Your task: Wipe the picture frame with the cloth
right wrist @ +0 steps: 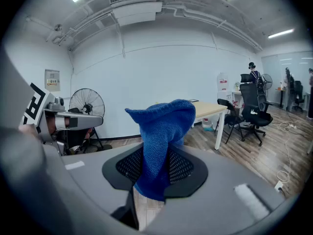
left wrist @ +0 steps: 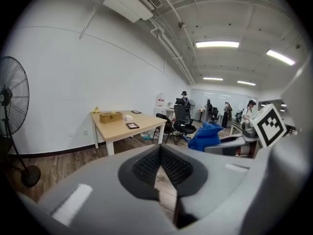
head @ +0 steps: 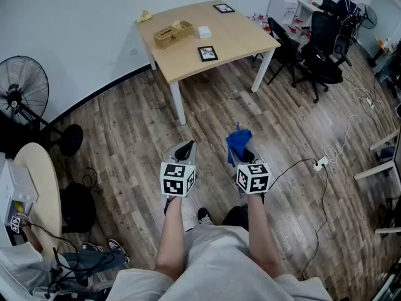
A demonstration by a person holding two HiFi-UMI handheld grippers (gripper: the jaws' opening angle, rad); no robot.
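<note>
Standing well back from the counter (head: 232,36), the person has both grippers held out over the wooden floor. The wipe itself has not begun; by my reading this is the approach step, with the tool in hand and the work far off.

The right gripper (head: 245,157) is clenched on the blue cloth (right wrist: 161,131), which sticks up in a loose fold above the jaws and hangs a little below them. The left gripper (left wrist: 160,151) has its jaws pressed together with nothing between them.

Counting what belongs to the task: one cloth, two grippers and two picture frames. The nearer frame (head: 207,53) lies flat toward the counter's near edge, and the farther frame (head: 223,8) lies by the far right corner, well apart from it. I cannot tell which of the two is meant.

Also on the counter are one woven basket (head: 173,34), one small white box (head: 205,32) just right of it, and one yellow object (head: 145,16) at the far left corner.

The next move calls for walking up to the counter and bringing the cloth down onto a frame's face. The left gripper would likely need to loosen and steady the frame, since a light one could slide under the rub.
</note>
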